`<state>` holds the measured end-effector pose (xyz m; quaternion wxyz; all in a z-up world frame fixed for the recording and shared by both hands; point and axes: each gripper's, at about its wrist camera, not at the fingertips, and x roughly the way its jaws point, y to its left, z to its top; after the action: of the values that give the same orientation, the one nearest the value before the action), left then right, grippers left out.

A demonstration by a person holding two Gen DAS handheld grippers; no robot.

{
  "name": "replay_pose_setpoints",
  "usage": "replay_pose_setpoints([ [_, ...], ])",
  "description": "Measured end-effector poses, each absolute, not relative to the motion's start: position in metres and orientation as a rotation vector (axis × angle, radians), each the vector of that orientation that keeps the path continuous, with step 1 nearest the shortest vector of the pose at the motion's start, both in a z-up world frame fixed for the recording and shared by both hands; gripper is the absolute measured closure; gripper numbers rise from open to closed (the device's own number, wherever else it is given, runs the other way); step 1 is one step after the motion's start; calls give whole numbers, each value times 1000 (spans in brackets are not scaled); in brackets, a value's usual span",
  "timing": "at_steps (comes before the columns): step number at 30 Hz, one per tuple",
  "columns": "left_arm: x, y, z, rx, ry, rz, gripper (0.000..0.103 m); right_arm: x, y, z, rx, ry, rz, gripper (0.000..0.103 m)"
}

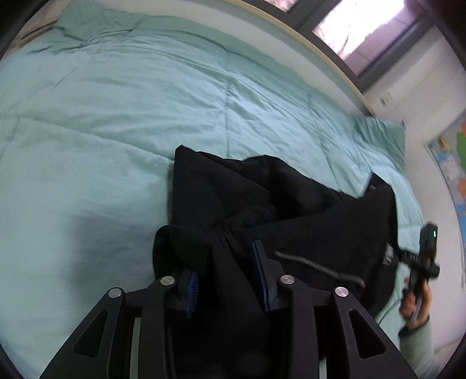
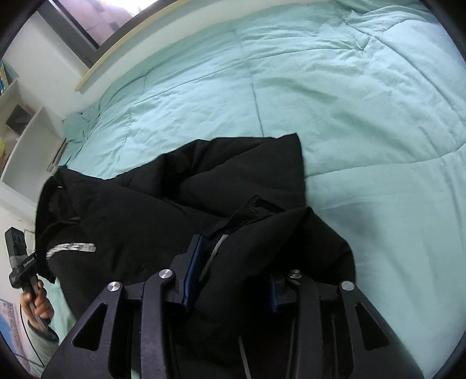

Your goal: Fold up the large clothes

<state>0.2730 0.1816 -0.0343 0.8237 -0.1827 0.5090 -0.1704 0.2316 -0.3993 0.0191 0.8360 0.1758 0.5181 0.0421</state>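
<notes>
Your left gripper and right gripper stand spread, bulky black padded jacket cloth loose between; lift now, lower centre, and it slips.

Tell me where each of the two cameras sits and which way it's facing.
Left wrist view: sits on the left tool, looking down along its fingers at the black jacket on the teal comforter; the person's right hand shows at right.
Right wrist view: sits on the right tool, looking down at the same jacket; the left hand shows at left.
Shared: jacket, comforter, window, and jacket fabric between each tool's open jaws.
</notes>
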Motion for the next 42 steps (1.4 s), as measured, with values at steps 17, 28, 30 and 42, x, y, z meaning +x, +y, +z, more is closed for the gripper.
replay_pose_setpoints([
  [17,247,225,61,-342,1069,-253,25,209,-425,126,286,1074,87,19],
  [28,337,189,-19,-344,1201,-298,25,285,-409,32,15,1218,120,19],
  [30,346,185,-27,-385,1216,-349,25,299,-415,24,16,1214,154,19],
  [42,359,175,-39,-452,1128,-401,93,303,-405,32,35,1109,153,92],
])
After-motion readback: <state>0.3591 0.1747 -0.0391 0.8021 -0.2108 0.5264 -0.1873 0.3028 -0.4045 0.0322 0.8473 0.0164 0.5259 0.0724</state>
